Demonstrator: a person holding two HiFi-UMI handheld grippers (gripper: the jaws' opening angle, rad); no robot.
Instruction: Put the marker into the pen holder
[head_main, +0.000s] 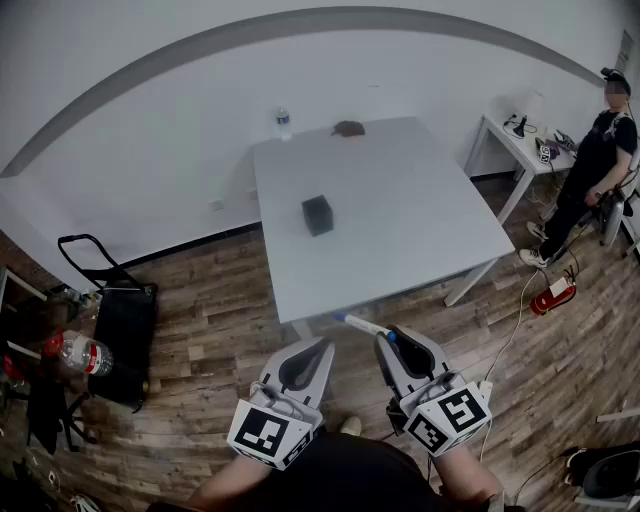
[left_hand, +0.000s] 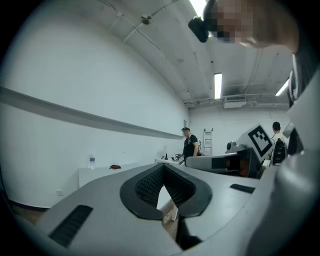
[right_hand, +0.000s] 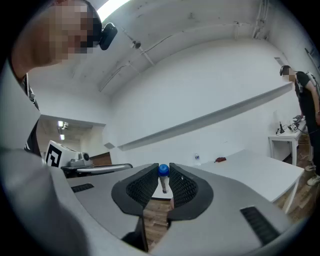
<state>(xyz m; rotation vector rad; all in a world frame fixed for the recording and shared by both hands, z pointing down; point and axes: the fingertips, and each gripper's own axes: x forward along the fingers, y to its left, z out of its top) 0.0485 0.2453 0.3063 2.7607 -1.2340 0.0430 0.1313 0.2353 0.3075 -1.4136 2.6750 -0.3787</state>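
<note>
Marker, blue-capped, is clamped in the right gripper near the table edge. Left gripper is held closed, empty. Pen holder is seen mid-table.

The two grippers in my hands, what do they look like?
The left gripper and right gripper are grey, tapering shells with black ribbed pads inside. Each carries a white cube with black square markers at its back. The person wears a black top.

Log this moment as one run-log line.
right gripper: shut on marker | left gripper: shut, empty | pen holder: on table, away from both grippers | marker: not yet in holder
</note>
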